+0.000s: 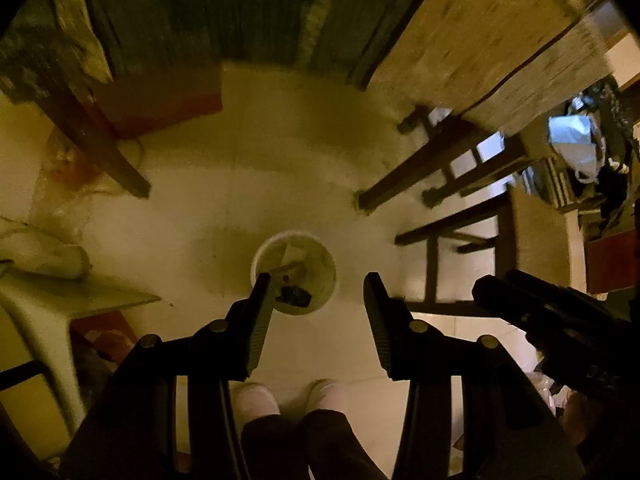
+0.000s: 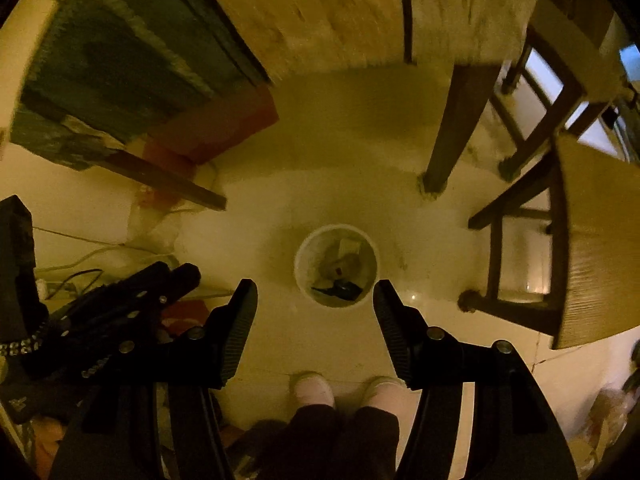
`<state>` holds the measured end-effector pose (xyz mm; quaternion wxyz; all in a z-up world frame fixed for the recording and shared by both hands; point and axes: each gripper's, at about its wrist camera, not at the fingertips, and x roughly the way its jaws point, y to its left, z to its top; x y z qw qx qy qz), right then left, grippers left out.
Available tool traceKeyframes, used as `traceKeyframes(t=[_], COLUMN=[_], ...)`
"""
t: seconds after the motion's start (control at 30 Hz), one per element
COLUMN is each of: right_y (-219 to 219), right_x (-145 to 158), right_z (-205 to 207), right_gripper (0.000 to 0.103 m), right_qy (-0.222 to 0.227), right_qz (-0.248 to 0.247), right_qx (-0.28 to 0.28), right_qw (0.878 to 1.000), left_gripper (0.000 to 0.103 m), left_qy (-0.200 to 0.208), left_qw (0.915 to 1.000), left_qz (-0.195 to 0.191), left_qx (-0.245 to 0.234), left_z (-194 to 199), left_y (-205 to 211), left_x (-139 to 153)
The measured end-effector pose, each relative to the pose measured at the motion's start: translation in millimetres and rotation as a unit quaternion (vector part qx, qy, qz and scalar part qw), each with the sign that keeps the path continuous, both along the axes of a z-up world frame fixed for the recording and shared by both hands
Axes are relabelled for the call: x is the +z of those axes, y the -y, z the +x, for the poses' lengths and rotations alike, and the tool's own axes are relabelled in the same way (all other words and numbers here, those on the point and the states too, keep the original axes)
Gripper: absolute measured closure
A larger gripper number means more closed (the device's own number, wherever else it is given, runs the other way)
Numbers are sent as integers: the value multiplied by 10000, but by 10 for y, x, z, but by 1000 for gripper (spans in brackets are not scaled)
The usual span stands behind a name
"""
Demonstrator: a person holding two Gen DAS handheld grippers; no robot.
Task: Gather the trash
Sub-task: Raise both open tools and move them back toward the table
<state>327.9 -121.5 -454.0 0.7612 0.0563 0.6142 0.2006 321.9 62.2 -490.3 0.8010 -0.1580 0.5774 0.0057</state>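
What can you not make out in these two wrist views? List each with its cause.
- Contents of the round white plastic bin: both views, too small and dim; only pale scraps and a dark item show.
- Bin's near-left rim: left view, covered by the left tool finger.
- Clutter at the right edge: left view, blurred, cropped.

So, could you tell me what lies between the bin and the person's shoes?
Only bare floor between bin and shoes, as the right wrist view shows.
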Motion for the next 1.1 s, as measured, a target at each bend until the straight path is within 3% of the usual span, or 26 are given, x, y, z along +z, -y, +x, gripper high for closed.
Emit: traceKeyframes(t=[0.33,0.47,0.7,0.83,0.97,1.03,1.1], right_y=[28,83,109,136,116,93,99], right_x=[1475,2108,3118,3610,3956,4096,4208], right_z=[-264,-395,-649,-847,-974,-1038,-1115], right_gripper=[46,46,46,46,45,42,31], right_qy=[823,1215,2121,2709,3187,3478,3788], right_qz=[172,258,344,460,456,410,403], right_qx=[49,15,-52,-210,-306,-361,-436], right_qw=[9964,9923,9766,9613,9462,9360,9236], left_gripper=[59,59,59,59,52,48,39], left_qy=[907,1419,2008,2441,2956,3154,3381], left_qw=[9957,9893,9787,9674,9518,9447,9365], left_qz=[183,313,367,567,728,805,842], left_qx=[-38,-86,-199,-356,-377,-404,-398], left_z=[-227,-415,-751,-930,-1091,-1158,-1215], left_y=[-42,-40,-30,-51,-130,-154,-184], left_x=[1708,2445,3376,3833,4267,4436,4579])
